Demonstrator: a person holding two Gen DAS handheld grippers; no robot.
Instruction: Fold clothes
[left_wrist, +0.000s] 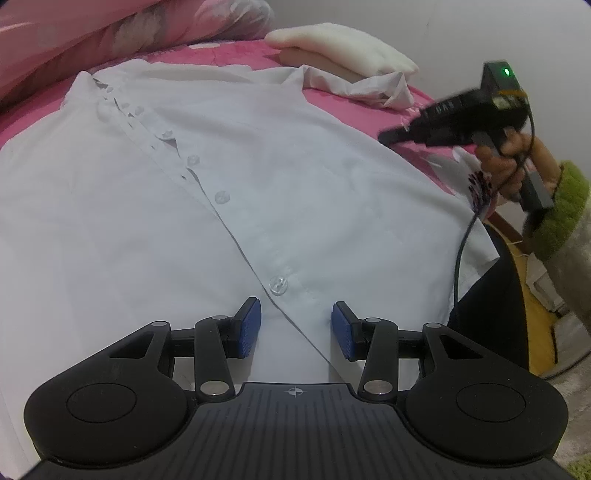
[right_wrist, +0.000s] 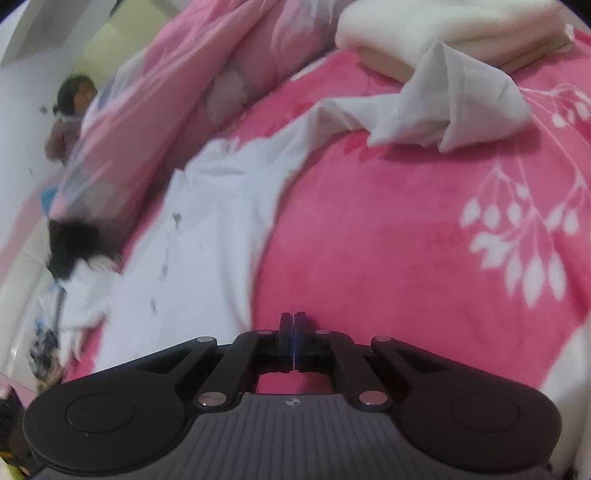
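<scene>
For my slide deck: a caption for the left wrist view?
Open left gripper hovers over a white button-up shirt spread on a pink blanket.

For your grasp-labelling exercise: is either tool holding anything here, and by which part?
Nothing is held. The left tool is open above the white shirt near its button placket; the right tool is shut on nothing, over the pink blanket.

White shirt (left_wrist: 184, 229) with clear buttons (left_wrist: 277, 285), spread on a hot-pink blanket (right_wrist: 406, 240) printed with white leafy sprigs. Cream towel (left_wrist: 343, 44) behind. Blue pads (left_wrist: 343, 330) on black fingers; a fuzzy green sleeve (left_wrist: 561, 210).
</scene>
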